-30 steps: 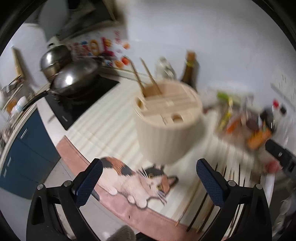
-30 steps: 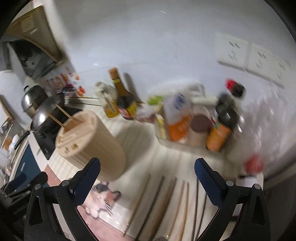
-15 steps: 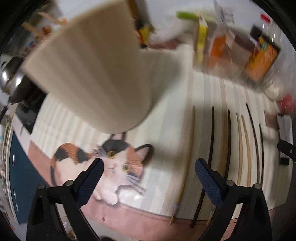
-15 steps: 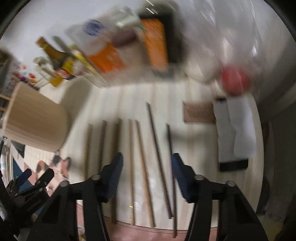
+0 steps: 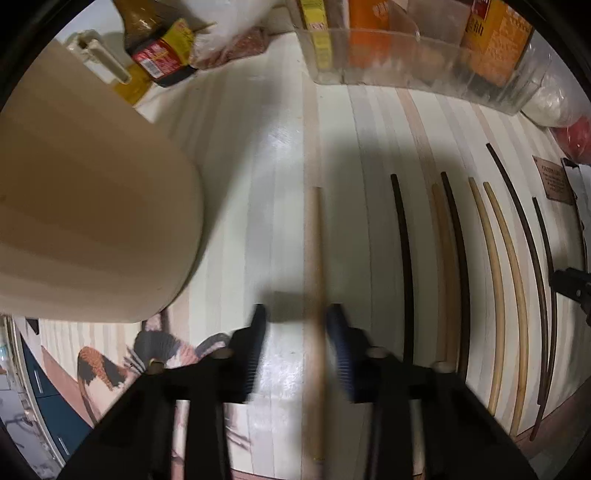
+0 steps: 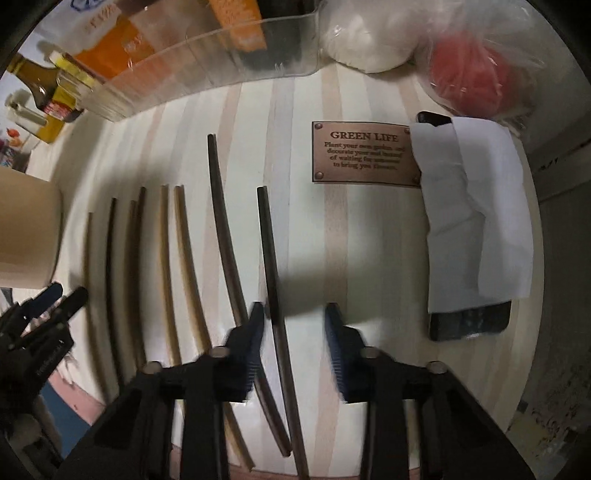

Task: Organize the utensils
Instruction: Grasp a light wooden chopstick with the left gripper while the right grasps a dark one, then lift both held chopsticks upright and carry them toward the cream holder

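Brown plaque (image 6: pixel 365 154) on striped mat, at 1 o'clock in right wrist view: heading "GREEN LIFE" clear. First line below begins "Plant your own garden"; remaining small lines blurred, only partly legible.

Same plaque at 3 o'clock edge of left wrist view: print too small to read.

Orange carton (image 5: pixel 495 35) in clear bin at 1 o'clock, left wrist view: letters "hh" visible, rest cut off.

Sauce bottle (image 5: pixel 157 48) at 11 o'clock: red-and-yellow label, print unreadable.
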